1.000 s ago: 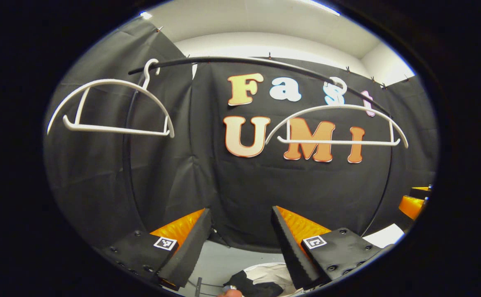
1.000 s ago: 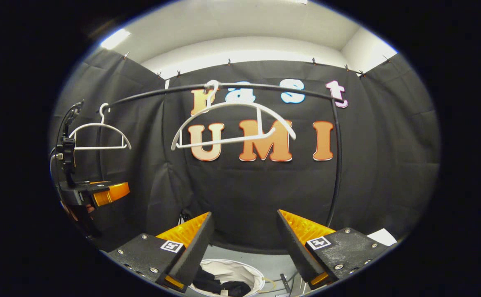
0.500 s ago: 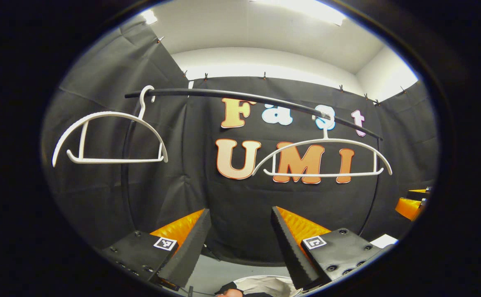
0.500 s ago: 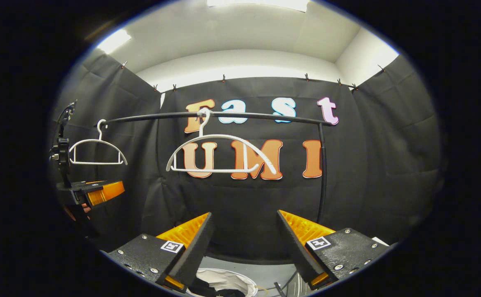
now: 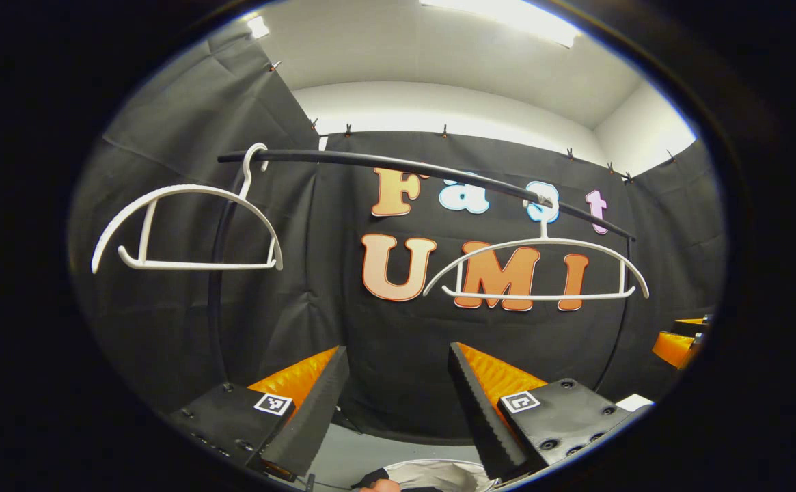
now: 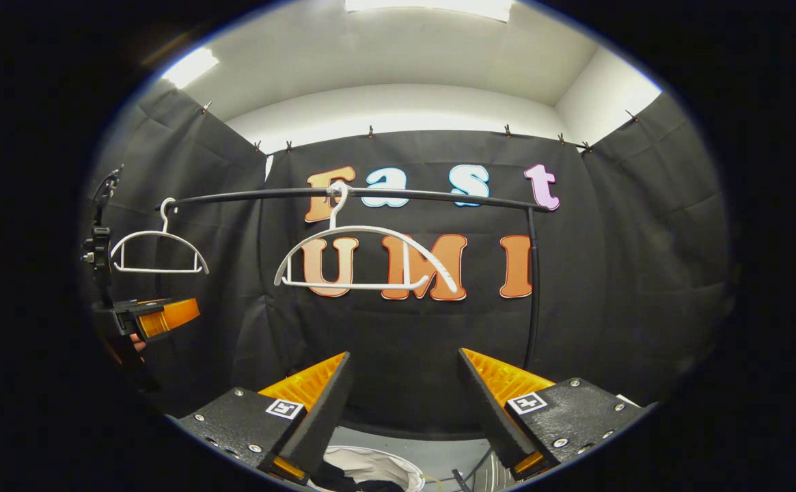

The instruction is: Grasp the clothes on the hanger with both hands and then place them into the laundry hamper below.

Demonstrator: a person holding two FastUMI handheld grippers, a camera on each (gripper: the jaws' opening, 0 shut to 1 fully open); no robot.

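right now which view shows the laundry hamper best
The right gripper view: the laundry hamper shows its white rim with dark clothes inside. The left gripper view catches a sliver of it.

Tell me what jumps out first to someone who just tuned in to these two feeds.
Two bare white hangers on the black rail: the left hanger near the rail's end, the right hanger farther along. Both the left gripper and right gripper are open and empty, with the laundry hamper holding dark clothes below.
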